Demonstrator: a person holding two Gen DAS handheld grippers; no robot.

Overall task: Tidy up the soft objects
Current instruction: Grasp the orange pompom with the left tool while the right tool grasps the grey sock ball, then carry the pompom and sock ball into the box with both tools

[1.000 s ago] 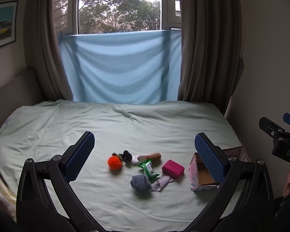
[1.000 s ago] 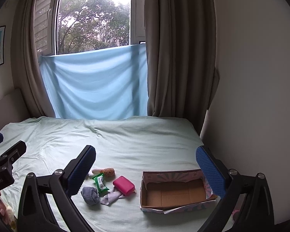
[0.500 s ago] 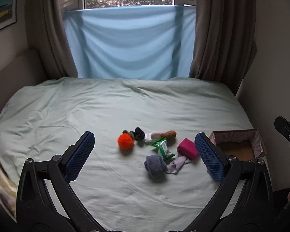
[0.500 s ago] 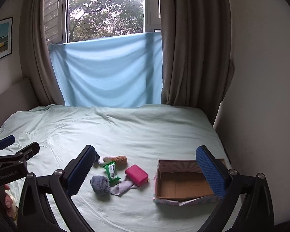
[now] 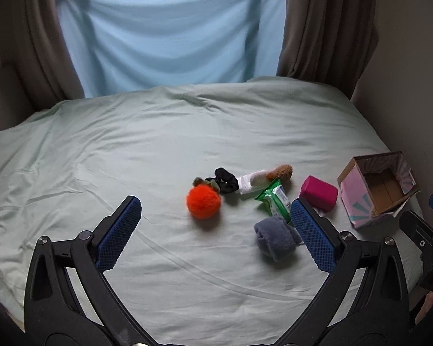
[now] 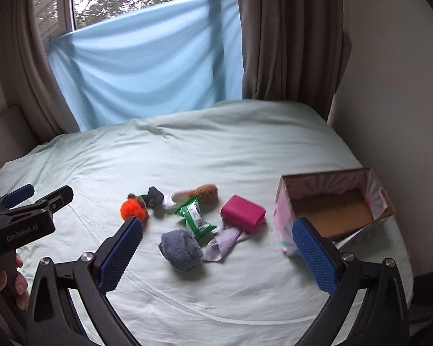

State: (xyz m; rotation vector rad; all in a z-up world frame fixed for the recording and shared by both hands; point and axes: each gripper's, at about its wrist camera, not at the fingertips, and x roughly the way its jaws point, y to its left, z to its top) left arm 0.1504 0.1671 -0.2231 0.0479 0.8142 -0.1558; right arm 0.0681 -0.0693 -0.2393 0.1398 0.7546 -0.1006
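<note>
Small soft objects lie together on the bed: an orange plush ball (image 5: 203, 205) (image 6: 133, 210), a black scrunchie (image 5: 226, 180) (image 6: 154, 197), a white and brown plush (image 5: 267, 175) (image 6: 197, 192), a green wipes pack (image 5: 275, 199) (image 6: 195, 216), a pink block (image 5: 318, 192) (image 6: 243, 213), a grey rolled sock (image 5: 275, 238) (image 6: 180, 248) and a pale cloth (image 6: 225, 243). An open pink cardboard box (image 5: 376, 189) (image 6: 334, 206) stands to their right. My left gripper (image 5: 215, 235) and right gripper (image 6: 218, 252) are both open and empty, above the bed short of the objects.
The bed has a pale green sheet (image 5: 130, 150) (image 6: 216, 144). Behind it hang a blue cloth (image 5: 170, 34) and brown curtains (image 6: 291, 40). A wall runs along the bed's right side. The left gripper's body shows in the right wrist view (image 6: 23, 219).
Both grippers have moved forward and tilted down toward the objects, which now look larger and nearer. The jaws stayed open.
</note>
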